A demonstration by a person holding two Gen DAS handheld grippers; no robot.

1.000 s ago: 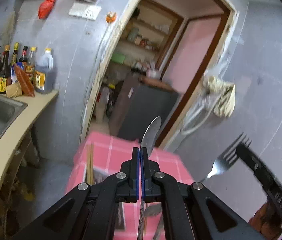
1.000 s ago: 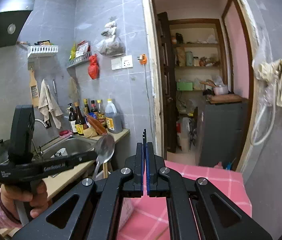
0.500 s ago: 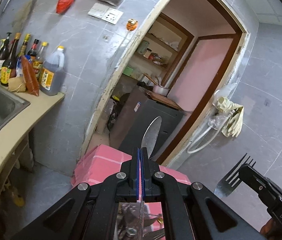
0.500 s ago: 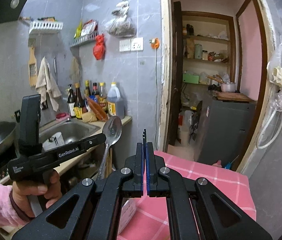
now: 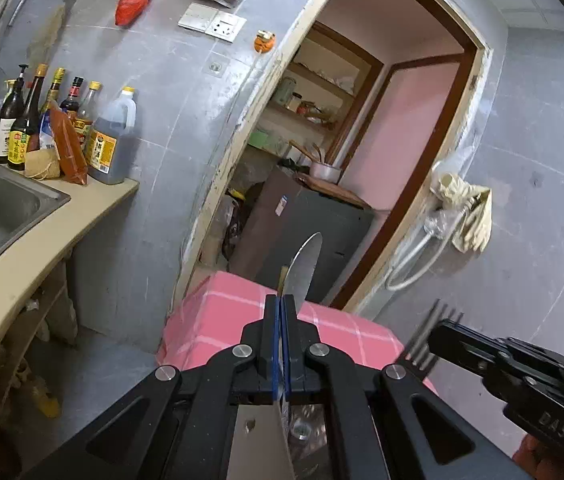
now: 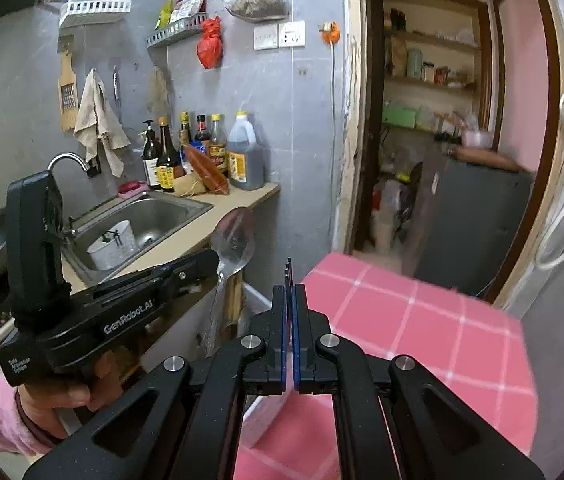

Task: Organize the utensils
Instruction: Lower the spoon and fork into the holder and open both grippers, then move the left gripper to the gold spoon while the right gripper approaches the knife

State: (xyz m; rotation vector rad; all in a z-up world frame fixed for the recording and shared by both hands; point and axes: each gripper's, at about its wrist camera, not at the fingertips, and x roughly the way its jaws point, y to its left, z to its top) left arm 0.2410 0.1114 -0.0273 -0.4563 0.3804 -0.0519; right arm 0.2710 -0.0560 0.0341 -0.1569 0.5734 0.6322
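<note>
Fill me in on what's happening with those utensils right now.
A person is holding a handheld gripper in each hand over a table with a pink checked cloth. The left gripper is shut on a spoon, its bowl pointing up and forward. The right gripper is shut on a fork, seen from the left wrist view with its tines sticking up. Neither utensil has been set down yet. A sink and bottles sit on the counter to the left.
</note>
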